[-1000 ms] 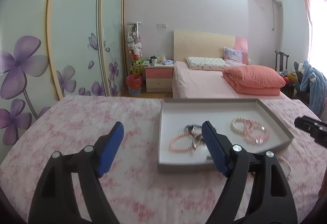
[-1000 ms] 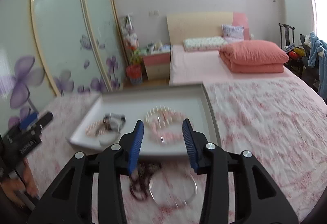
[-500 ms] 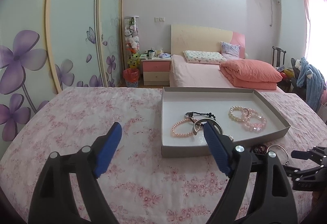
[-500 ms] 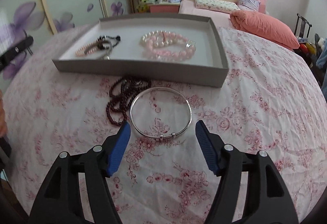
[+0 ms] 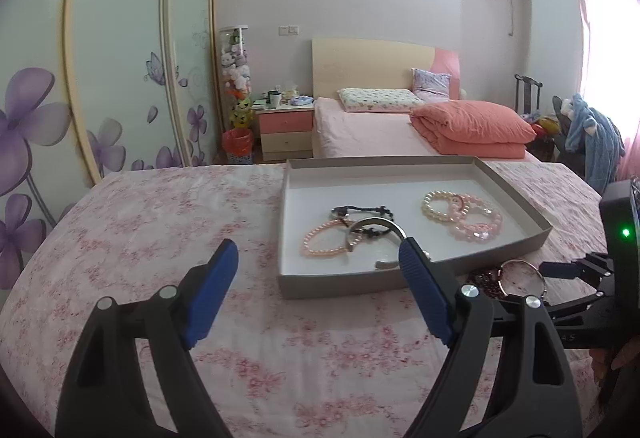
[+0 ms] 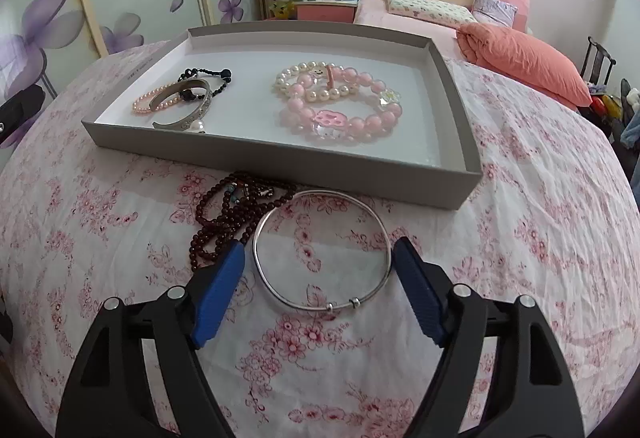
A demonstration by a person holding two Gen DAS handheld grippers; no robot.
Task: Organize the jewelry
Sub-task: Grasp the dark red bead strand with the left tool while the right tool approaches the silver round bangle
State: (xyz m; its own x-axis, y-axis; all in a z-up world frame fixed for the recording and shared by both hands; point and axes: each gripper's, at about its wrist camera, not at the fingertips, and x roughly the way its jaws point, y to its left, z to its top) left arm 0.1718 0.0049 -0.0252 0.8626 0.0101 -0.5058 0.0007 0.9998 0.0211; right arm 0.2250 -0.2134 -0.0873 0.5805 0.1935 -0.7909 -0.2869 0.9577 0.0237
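Floral bedspread below – right gripper tilts down, jaws opening, straddling silver bangle untouched

Home bedroom, bed with pillows, flowered wardrobe doors, nightstand

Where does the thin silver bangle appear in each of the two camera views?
Left wrist view: the silver bangle lies low at the right, on the cloth just in front of the tray, partly hidden by the gripper's finger.
Right wrist view: the silver bangle lies at lower centre, between the blue fingertips, untouched.
Shared landmark: the grey tray directly behind it.
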